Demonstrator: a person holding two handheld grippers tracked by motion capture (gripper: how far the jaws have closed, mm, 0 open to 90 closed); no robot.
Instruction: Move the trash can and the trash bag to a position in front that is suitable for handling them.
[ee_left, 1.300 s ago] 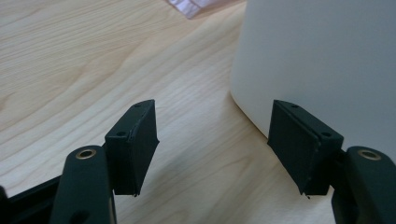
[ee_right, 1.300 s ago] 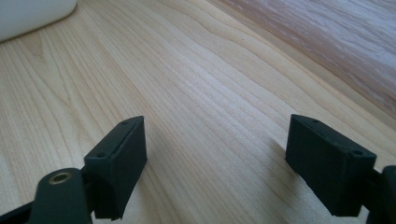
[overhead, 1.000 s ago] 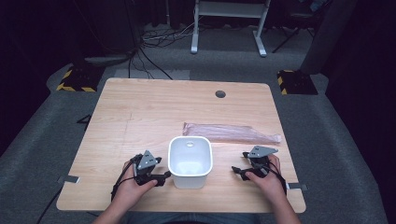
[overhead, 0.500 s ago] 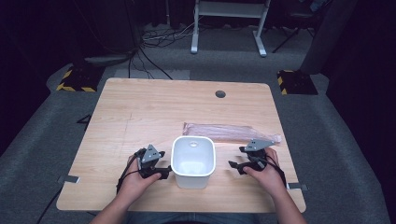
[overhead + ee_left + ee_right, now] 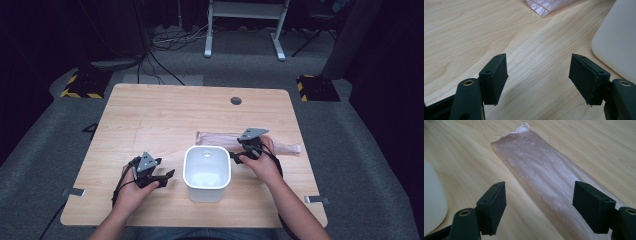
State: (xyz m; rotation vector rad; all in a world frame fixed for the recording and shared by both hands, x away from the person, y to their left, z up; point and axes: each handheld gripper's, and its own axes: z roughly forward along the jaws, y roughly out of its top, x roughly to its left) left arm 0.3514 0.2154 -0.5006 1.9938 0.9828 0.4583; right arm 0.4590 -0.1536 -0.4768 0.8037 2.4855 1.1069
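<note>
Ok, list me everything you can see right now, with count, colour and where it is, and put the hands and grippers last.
bin: one, white, open top, near edge of the table between the two hands.
plastic bag: one, pale pink, folded flat in a long strip, lying behind the bin and reaching toward the table's right side.
table: one, light wood, round dark hole near its far edge.
frame legs: one set, white, on the floor beyond the table.
cables: several, black, on the floor at the far left.
left gripper: one, black, jaws open over bare wood, left of the bin.
right gripper: one, black, jaws open over the plastic bag, nothing gripped; they have just been closing a little.
hands: two, one per gripper.
</note>
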